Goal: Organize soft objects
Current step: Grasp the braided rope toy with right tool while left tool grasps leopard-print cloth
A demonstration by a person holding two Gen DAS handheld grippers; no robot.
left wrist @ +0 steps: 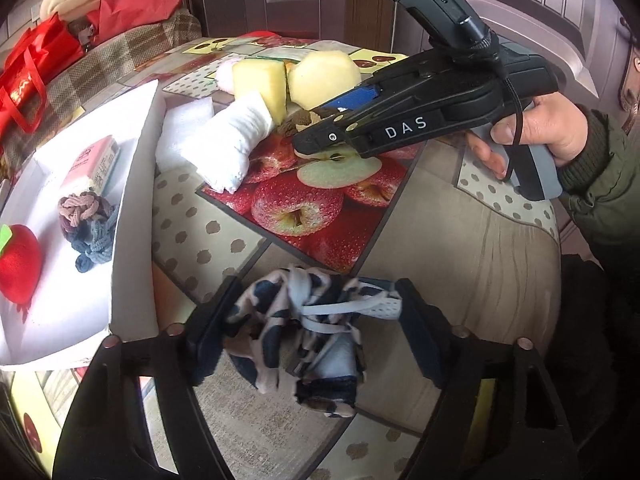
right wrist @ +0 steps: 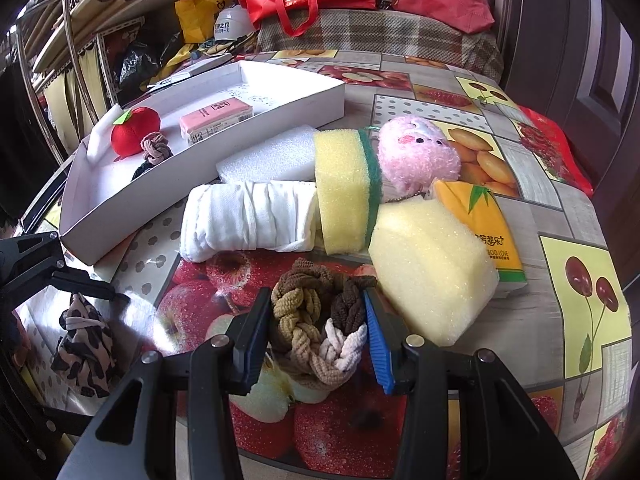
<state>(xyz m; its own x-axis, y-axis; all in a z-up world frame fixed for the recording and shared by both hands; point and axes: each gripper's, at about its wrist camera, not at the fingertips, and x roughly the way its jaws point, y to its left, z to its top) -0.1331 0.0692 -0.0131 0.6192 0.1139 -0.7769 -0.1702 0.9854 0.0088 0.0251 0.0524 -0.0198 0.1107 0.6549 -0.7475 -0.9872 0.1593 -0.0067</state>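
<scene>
four soft items sit in the white tray (right wrist: 304, 100) upper left, both grippers (left wrist: 312, 320) (right wrist: 316, 328) clamp scrunchies, sponges and towel wait.

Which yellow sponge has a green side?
The standing yellow sponge beside the rolled white cloth; its right face is green. The big wedge sponge is plain yellow.
</scene>
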